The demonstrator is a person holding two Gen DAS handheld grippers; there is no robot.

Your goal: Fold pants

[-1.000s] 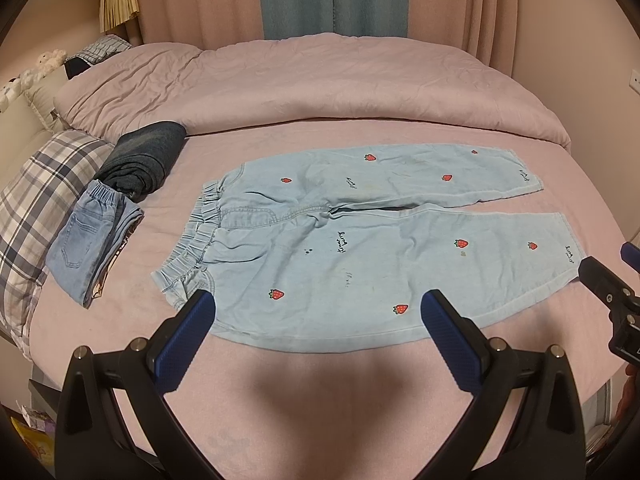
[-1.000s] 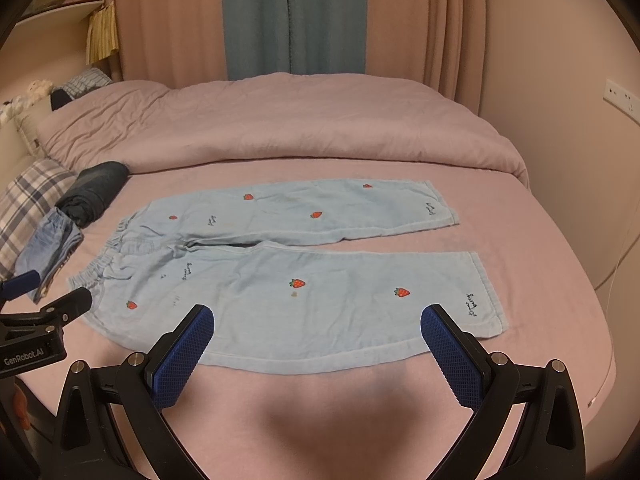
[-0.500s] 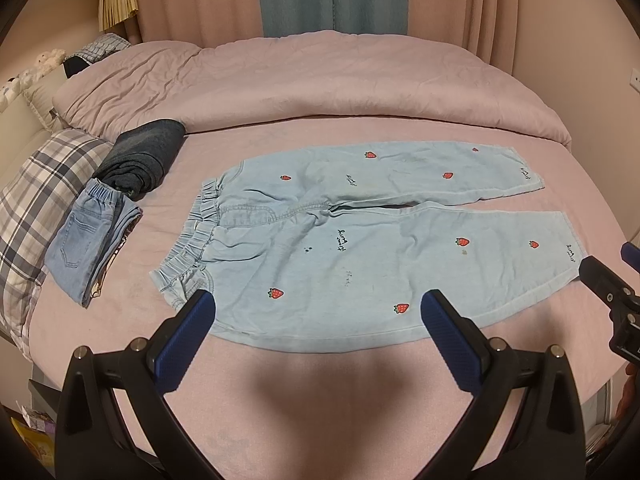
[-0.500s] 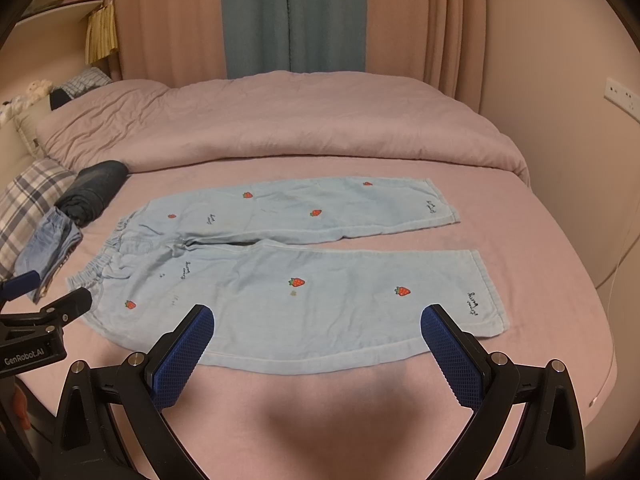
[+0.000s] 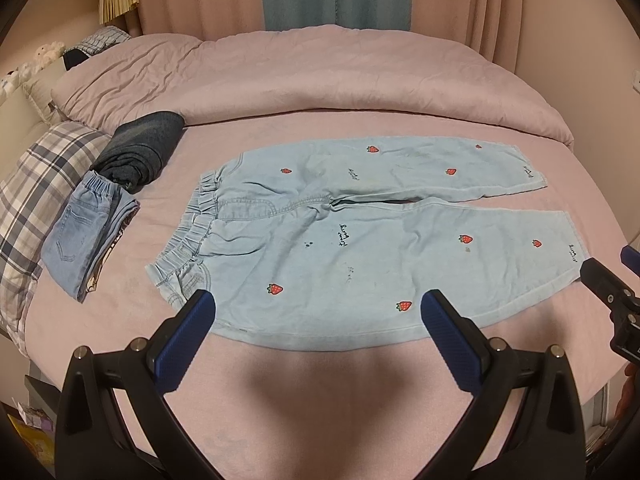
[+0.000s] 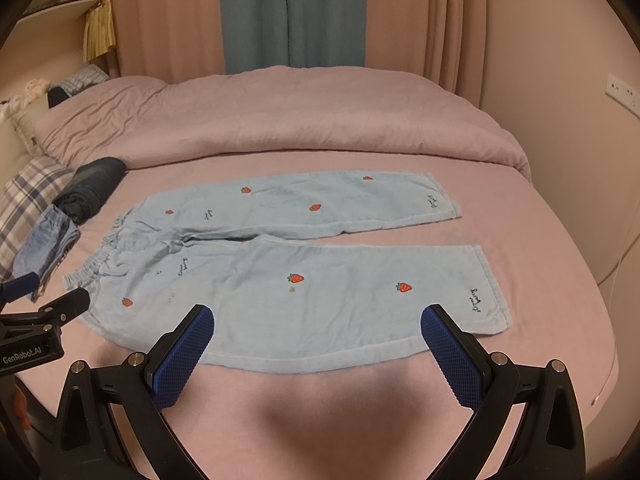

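Light blue pants [image 5: 360,240] [image 6: 280,272] with red strawberry prints lie flat on the pink bed, elastic waistband to the left, both legs stretched to the right. My left gripper [image 5: 318,312] hovers open over the near edge of the pants by the waist half, nothing between its blue pads. My right gripper [image 6: 316,324] is open too, above the near hem of the front leg. In the left wrist view the right gripper's tip shows at the far right edge; in the right wrist view the left gripper's tip shows at the far left.
A folded light denim garment [image 5: 84,236] and a rolled dark garment [image 5: 140,152] lie left of the pants beside a plaid pillow [image 5: 28,200]. A bunched pink duvet [image 5: 320,76] fills the far half of the bed. The bed's right edge [image 6: 604,344] drops off near the wall.
Both views have shifted very slightly; the pants sit a touch higher in frame. Nothing was grasped and the pants have not moved.
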